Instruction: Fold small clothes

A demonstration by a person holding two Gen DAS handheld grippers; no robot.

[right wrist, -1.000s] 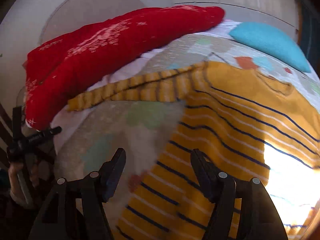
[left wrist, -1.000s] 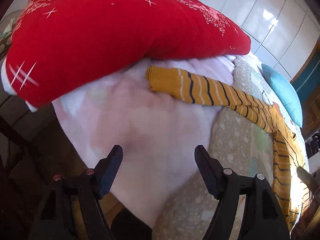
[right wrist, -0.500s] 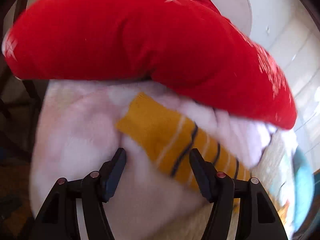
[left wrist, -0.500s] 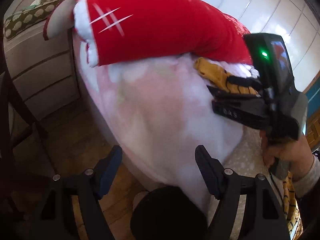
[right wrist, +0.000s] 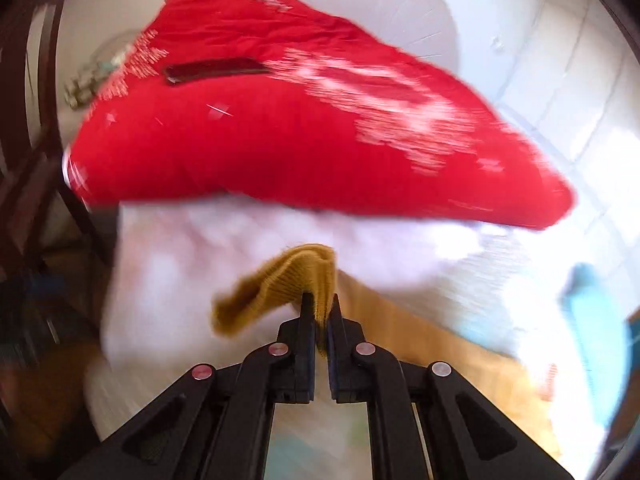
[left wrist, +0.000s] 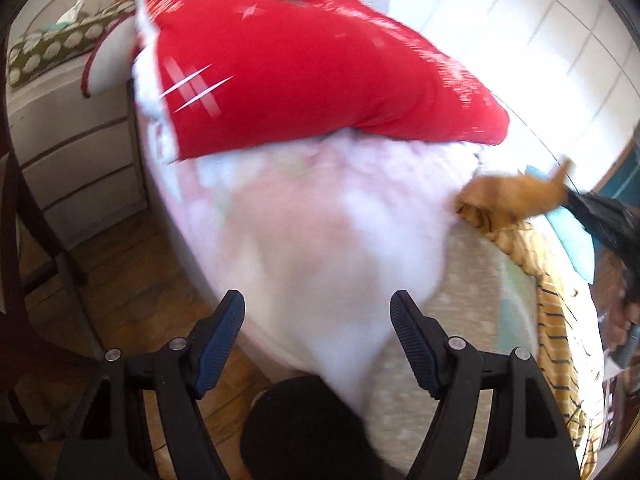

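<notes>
Right gripper (right wrist: 320,304) is clenched on the cuff of the mustard striped sweater (right wrist: 280,288), sleeve end bunched over the jaw tips; heavy motion blur, stripes not readable here. Left gripper (left wrist: 318,316) is released, nothing btwn its jaws, over the bed's near edge w/ the white fluffy blanket (left wrist: 320,220). In the left view the sweater's body (left wrist: 556,320) runs along the bed's right side, partly cut off by the frame; the lifted sleeve is a blur. Beyond, the red pillow (left wrist: 300,72) lies on the blanket at the bed's far end. Teal cushion (right wrist: 596,320) smeared at the right edge.
</notes>
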